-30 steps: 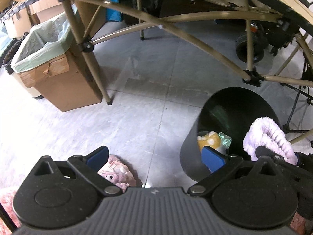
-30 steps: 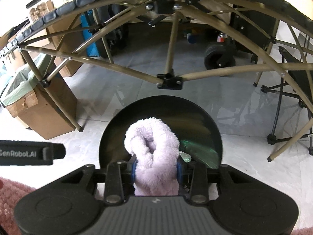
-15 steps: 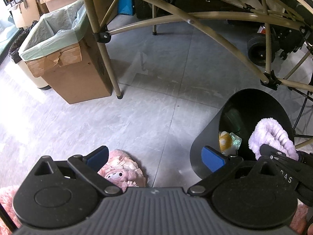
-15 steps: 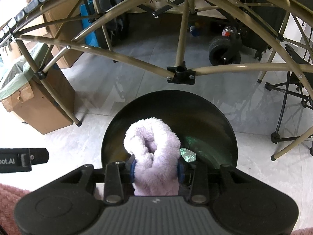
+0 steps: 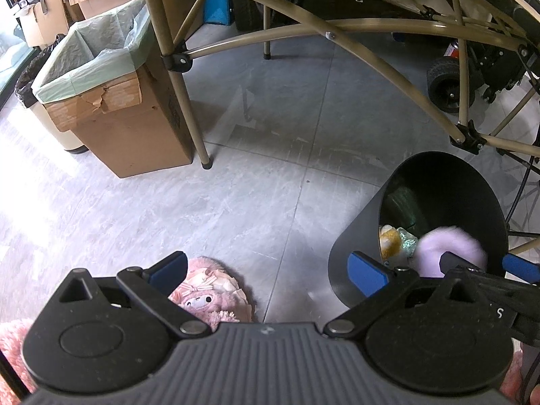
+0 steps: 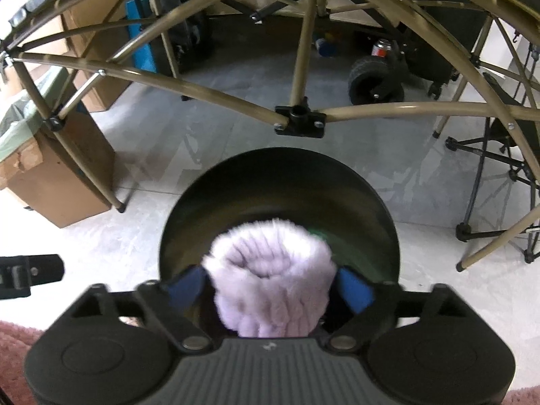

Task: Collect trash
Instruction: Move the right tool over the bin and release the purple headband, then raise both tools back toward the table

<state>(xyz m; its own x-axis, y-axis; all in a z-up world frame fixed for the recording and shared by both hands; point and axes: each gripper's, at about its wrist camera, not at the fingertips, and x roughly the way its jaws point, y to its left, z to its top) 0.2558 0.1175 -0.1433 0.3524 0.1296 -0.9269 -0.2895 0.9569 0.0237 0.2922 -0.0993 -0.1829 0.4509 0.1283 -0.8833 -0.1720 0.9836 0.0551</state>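
Right fingers just sprung apart over the black bin; lilac fuzzy roll blurred between them, loose.

Right gripper (image 6: 270,287): blue pads stand wide of the lilac fuzzy roll (image 6: 270,290), not pressing it; the roll sits at the mouth of the one black bin (image 6: 280,172), just above a yellow item (image 5: 388,241) and a crinkled green-silver wrapper (image 5: 406,241) inside. Left gripper (image 5: 266,270): fingers open, nothing between them, above one pink plush toy (image 5: 209,298) on the grey tile floor (image 5: 270,185). One cardboard box (image 5: 135,135) with green liner stands near a table leg (image 5: 175,67). Legible print: "FAN" on a board behind the table frame; rest cut off.
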